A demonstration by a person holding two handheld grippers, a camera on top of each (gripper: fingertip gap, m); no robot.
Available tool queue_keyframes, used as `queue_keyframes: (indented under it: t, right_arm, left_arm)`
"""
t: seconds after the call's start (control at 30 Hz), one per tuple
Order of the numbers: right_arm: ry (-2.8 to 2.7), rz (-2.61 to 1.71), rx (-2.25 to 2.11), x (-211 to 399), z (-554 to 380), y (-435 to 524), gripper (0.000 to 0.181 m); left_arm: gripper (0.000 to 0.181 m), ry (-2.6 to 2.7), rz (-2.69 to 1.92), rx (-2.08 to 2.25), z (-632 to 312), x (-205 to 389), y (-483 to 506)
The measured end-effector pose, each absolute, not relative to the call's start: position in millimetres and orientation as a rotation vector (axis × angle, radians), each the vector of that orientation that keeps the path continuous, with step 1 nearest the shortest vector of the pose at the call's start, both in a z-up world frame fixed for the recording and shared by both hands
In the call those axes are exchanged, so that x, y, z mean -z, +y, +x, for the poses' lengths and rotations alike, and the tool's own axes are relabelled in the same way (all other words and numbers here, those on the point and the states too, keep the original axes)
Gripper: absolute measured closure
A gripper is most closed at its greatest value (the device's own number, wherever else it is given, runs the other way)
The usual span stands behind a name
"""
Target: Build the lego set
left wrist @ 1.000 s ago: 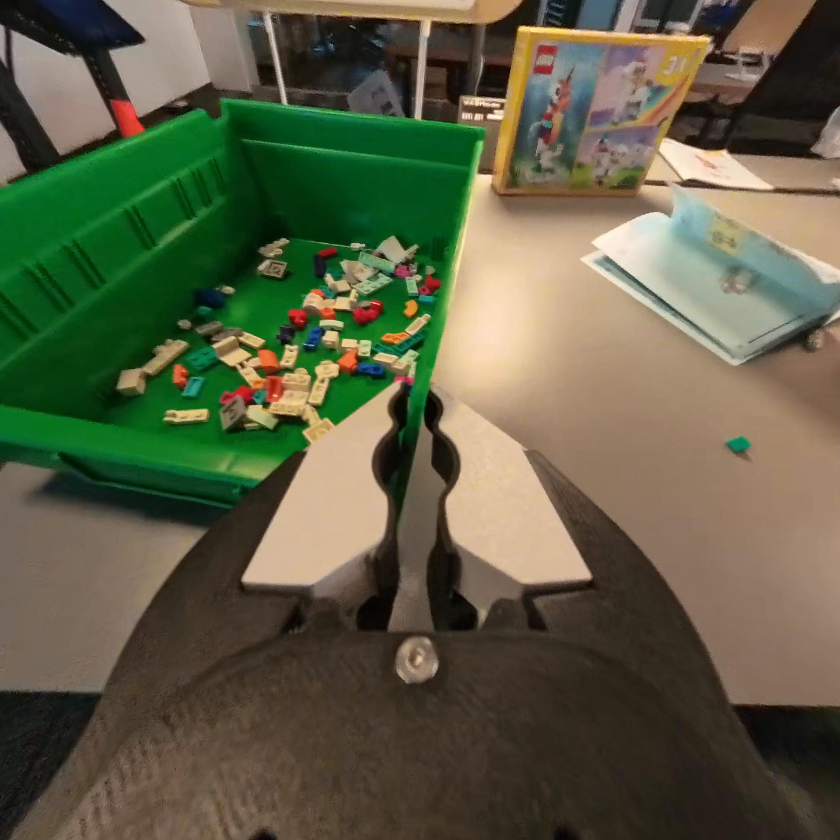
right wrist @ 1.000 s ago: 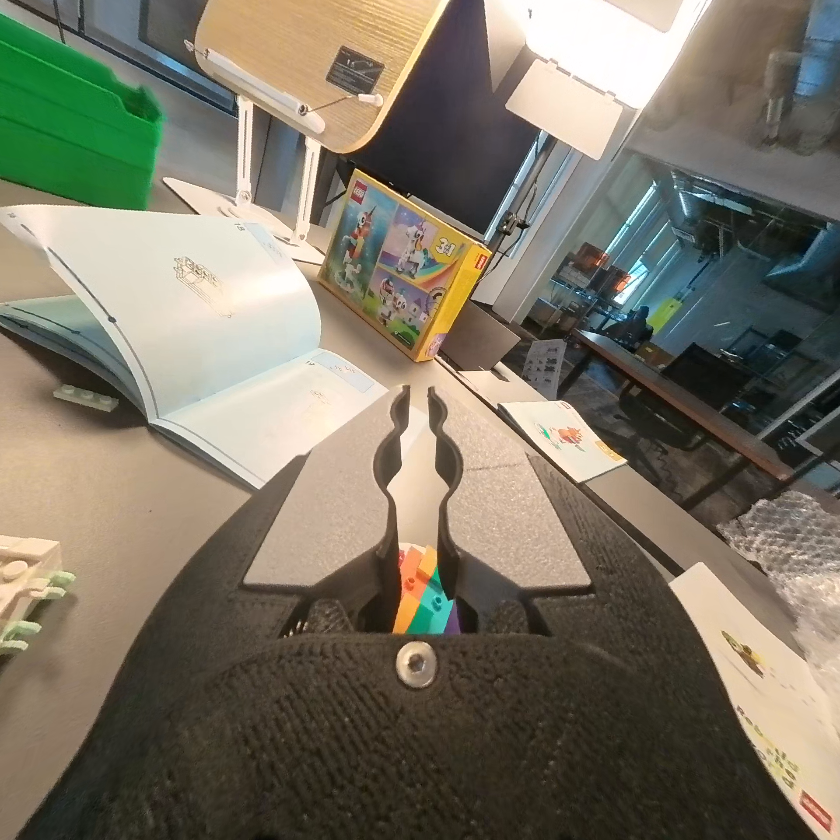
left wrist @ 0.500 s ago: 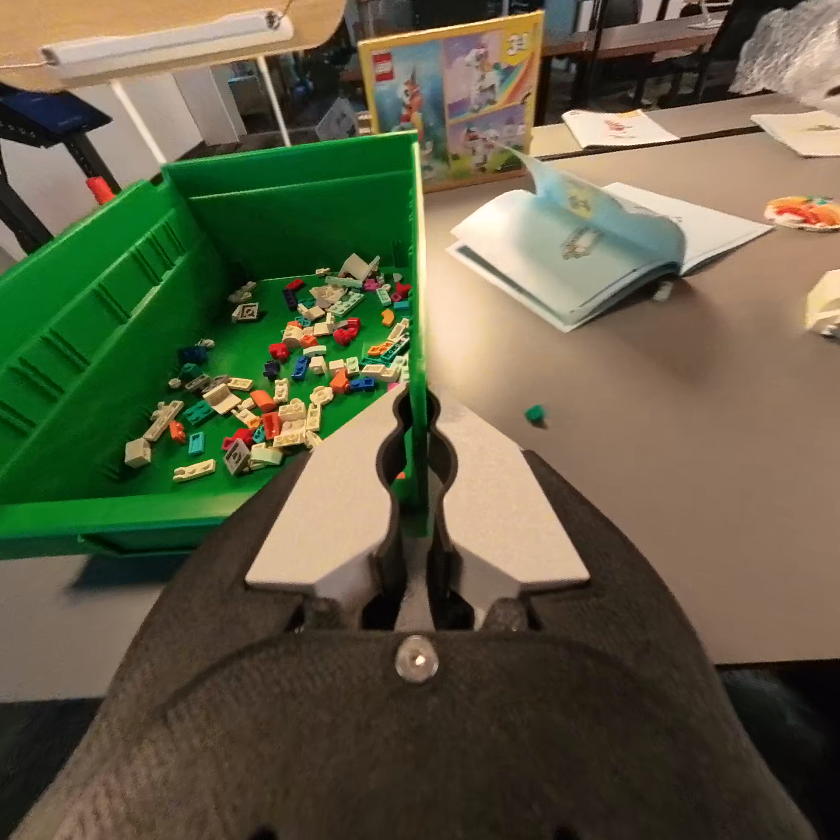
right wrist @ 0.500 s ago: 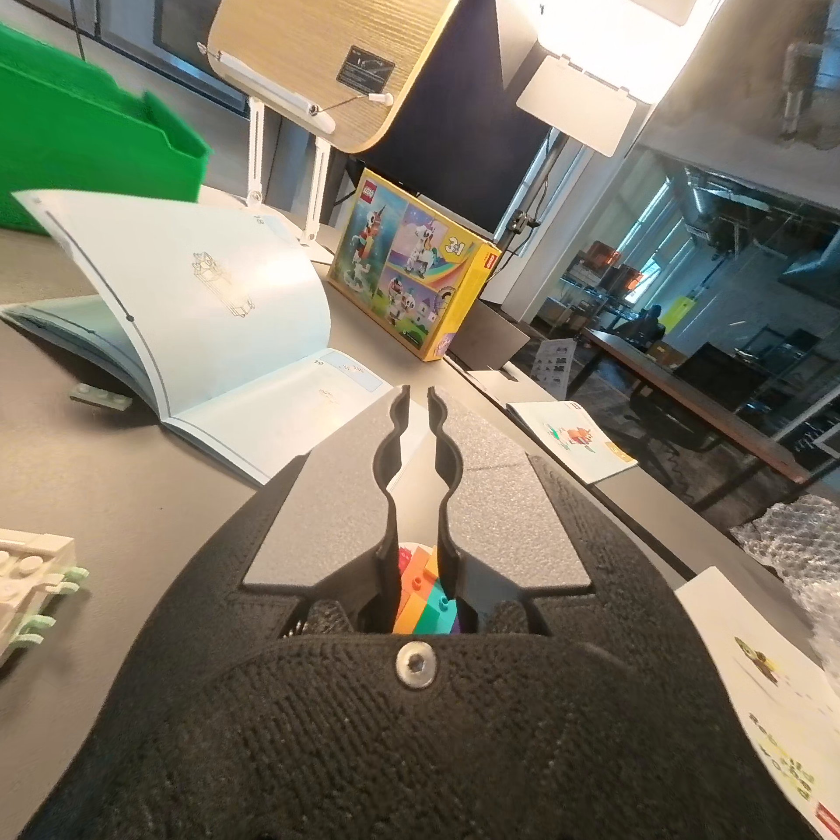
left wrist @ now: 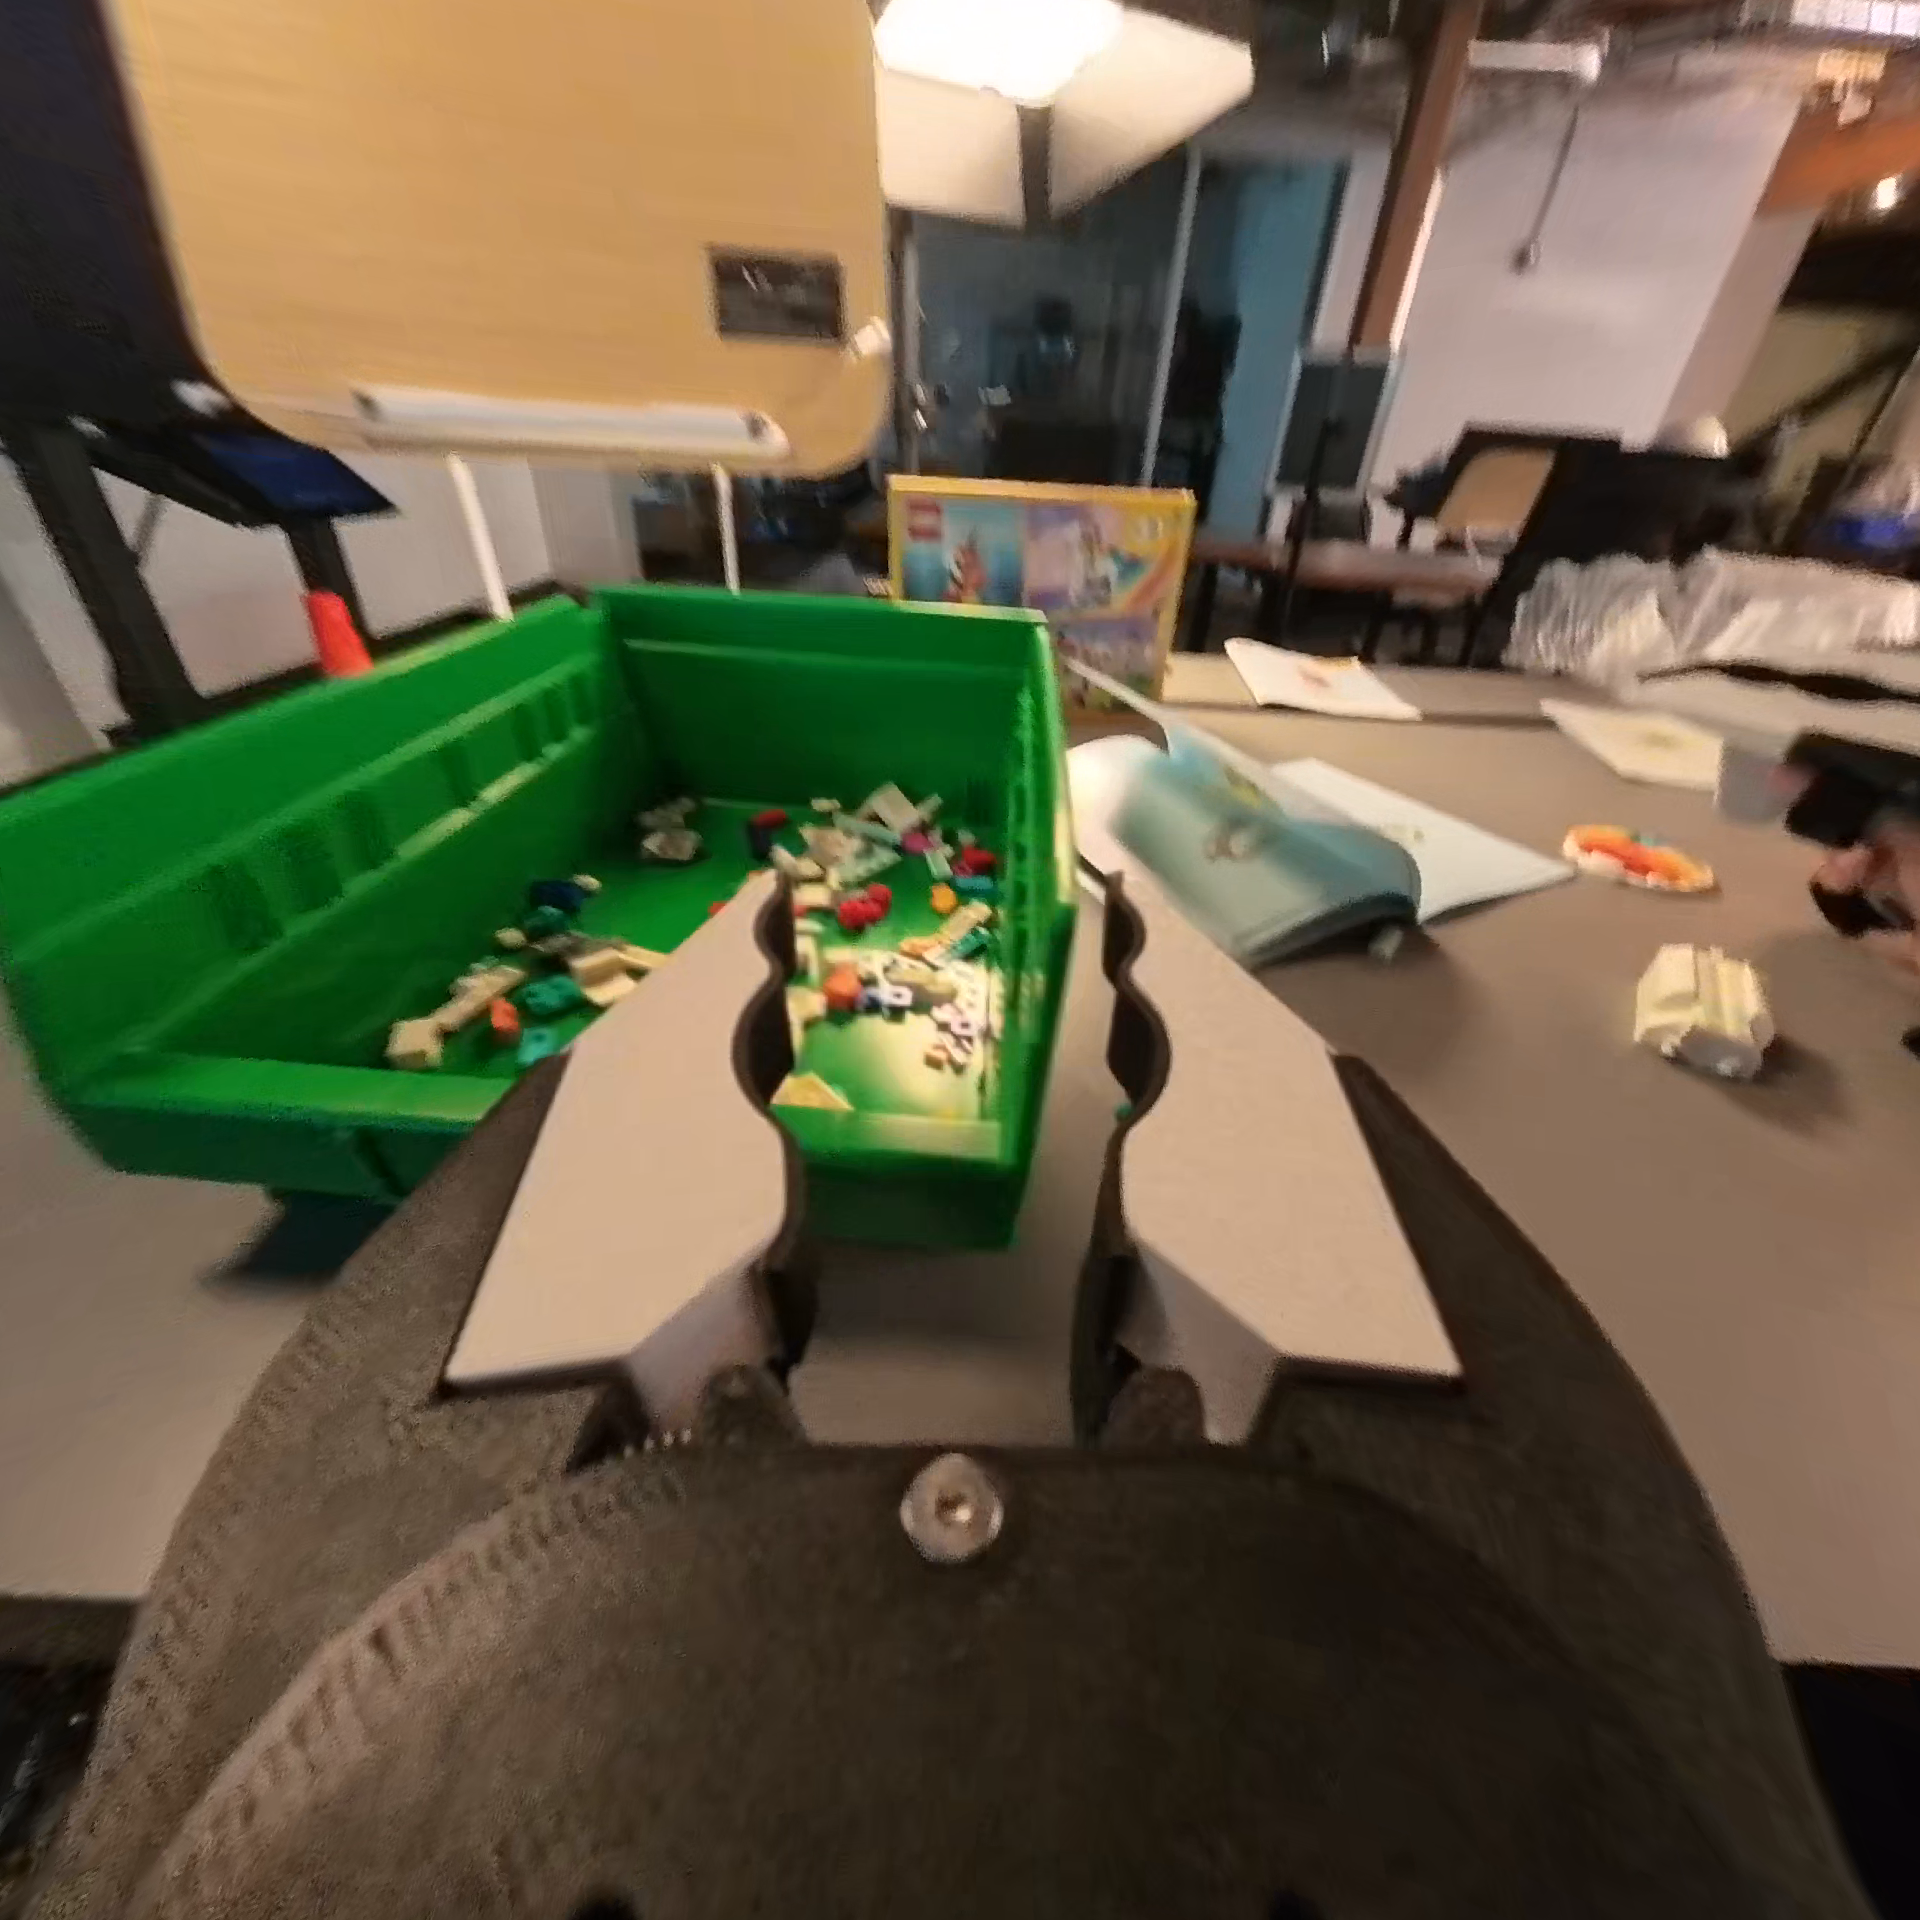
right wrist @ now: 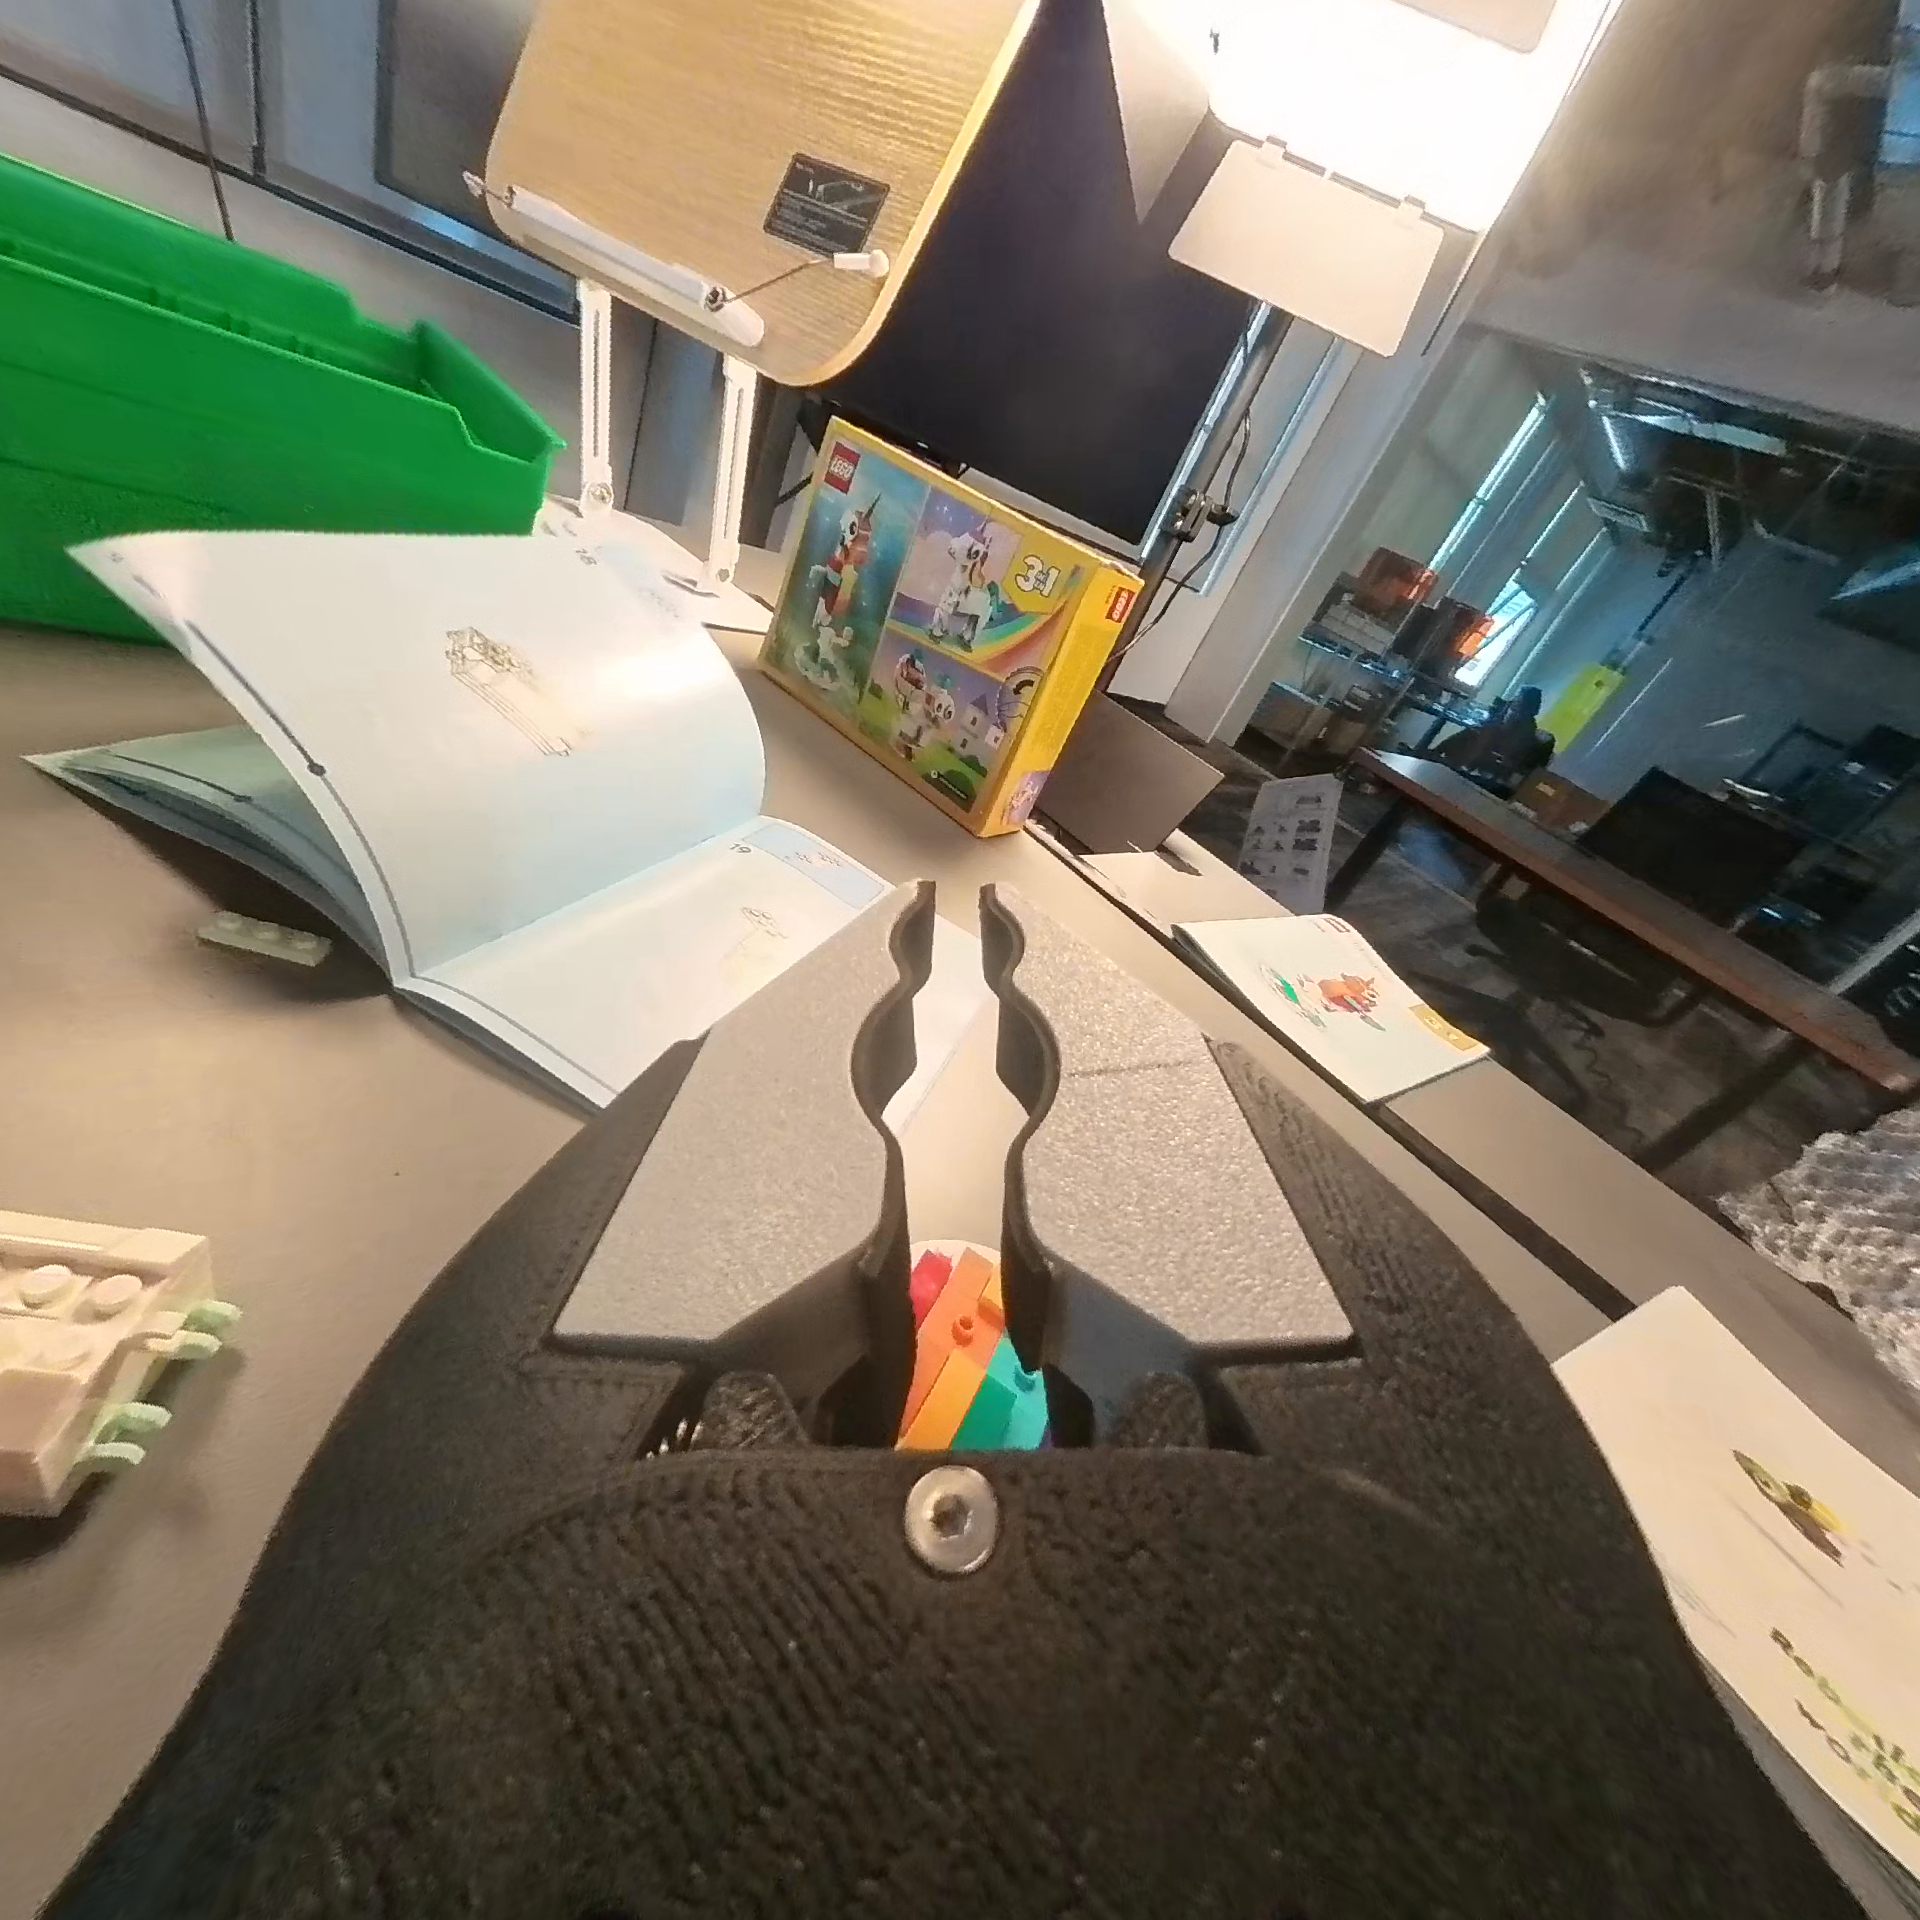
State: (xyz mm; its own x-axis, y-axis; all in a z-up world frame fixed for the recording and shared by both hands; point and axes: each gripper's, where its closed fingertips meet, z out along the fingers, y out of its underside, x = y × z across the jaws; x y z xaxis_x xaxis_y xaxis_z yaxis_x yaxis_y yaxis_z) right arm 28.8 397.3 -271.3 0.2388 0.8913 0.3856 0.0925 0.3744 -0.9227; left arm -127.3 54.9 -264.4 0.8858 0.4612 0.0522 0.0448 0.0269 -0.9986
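Deep between the nearly closed right fingers [right wrist: 1101,1101], a gripped colourful lego piece [right wrist: 971,1361]; left fingers [left wrist: 665,1122] spread wide.

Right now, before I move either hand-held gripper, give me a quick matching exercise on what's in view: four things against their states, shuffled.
Things:
1. left hand-held gripper
2. right hand-held gripper
3. green bin
4. instruction booklet

States:
A. lies open on the table
B. jaws wide apart, nothing between them
C. holds loose bricks
D. jaws close together, coloured bricks between them

Pairs: 1-B, 2-D, 3-C, 4-A
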Motion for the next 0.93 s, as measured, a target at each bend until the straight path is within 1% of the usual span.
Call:
queue_keyframes:
  t: [0.07, 0.17, 0.2, 0.3, 0.33, 0.4, 0.5, 0.6, 0.73, 0.8, 0.93]
  right_arm:
    - [-1.213, -1.057, -0.717, 271, 29, 397, 0.175]
    - [-1.218, -1.057, -0.706, 272, 27, 398, 0.175]
    - [-1.221, -1.057, -0.703, 273, 26, 398, 0.175]
    - [-1.229, -1.056, -0.693, 274, 24, 398, 0.175]
    - [-1.229, -1.056, -0.691, 274, 24, 398, 0.175]
    - [-1.226, -1.058, -0.686, 274, 25, 399, 0.175]
    - [-1.226, -1.058, -0.688, 274, 25, 400, 0.175]
    - [-1.223, -1.059, -0.686, 274, 27, 400, 0.175]
    - [-1.214, -1.067, -0.679, 274, 28, 402, 0.175]
    - [-1.222, -1.067, -0.679, 274, 27, 402, 0.175]
    - [-1.242, -1.061, -0.666, 276, 26, 400, 0.175]
  left_arm:
    - [0.122, -0.436, -1.429, -0.376, -134, 250, 37]
    - [0.13, -0.447, -1.396, -0.406, -147, 236, 27]
    - [0.135, -0.435, -1.421, -0.407, -153, 232, 30]
    - [0.161, -0.288, -1.605, -0.339, -168, 223, 66]
    - [0.164, -0.231, -1.684, -0.301, -174, 223, 82]
    - [0.167, -0.148, -1.87, -0.235, -191, 234, 117]
    - [0.161, -0.115, -2.169, -0.046, -213, 273, 162]
    - [0.163, -0.111, -2.341, 0.084, -227, 309, 195]
    - [0.167, -0.094, -2.53, 0.132, -237, 345, 209]
    - [0.167, -0.074, -2.569, 0.166, -233, 352, 212]
    - [0.17, -0.01, -2.649, 0.101, -235, 364, 211]
